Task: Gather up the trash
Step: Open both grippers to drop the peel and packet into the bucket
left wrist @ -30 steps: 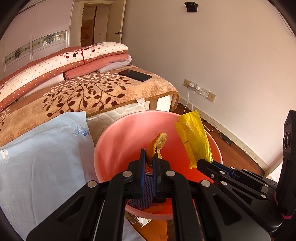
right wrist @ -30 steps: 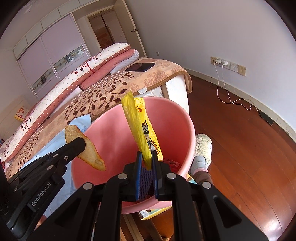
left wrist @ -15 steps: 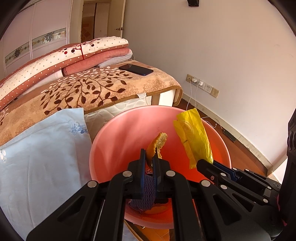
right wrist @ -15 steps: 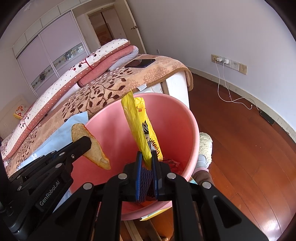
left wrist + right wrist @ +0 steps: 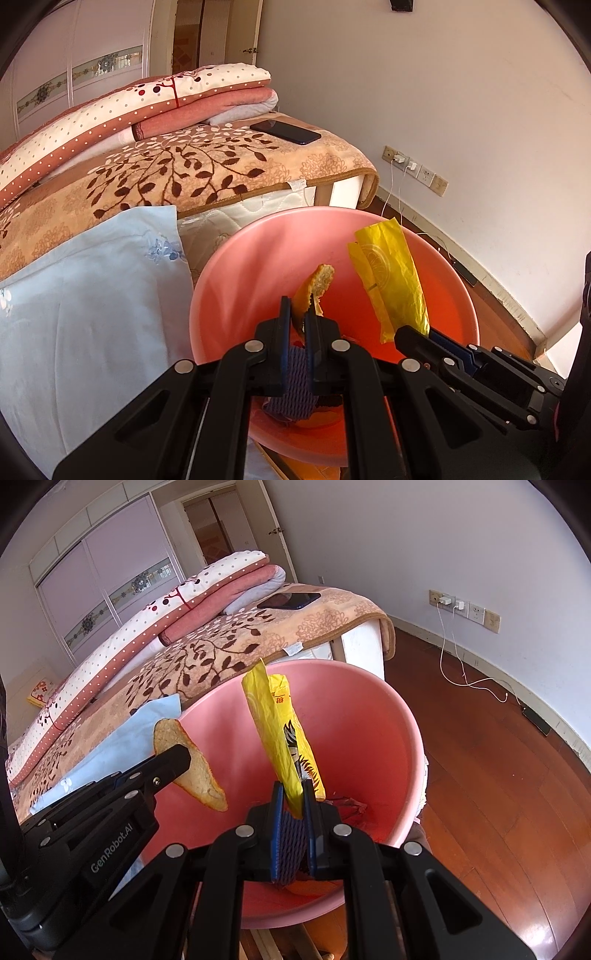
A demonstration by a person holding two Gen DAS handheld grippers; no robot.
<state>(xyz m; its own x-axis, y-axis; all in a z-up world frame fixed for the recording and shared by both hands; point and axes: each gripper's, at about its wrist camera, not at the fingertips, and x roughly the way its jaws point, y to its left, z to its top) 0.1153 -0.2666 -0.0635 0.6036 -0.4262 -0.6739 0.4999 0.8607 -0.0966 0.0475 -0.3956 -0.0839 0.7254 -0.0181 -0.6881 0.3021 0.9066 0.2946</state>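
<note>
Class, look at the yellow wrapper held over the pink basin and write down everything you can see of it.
The yellow wrapper is a long, crinkled, thin plastic packet with red print near its top and a black drawing lower down. It stands nearly upright, its lower end pinched between the shut jaws of the right gripper. It hangs over the open mouth of the pink basin, apart from its wall. It looks flat and empty.

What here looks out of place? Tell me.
A dark phone lies near the corner of the bed blanket. Otherwise nothing stands out: the orange peel and yellow wrapper hang gripped over the pink basin.
</note>
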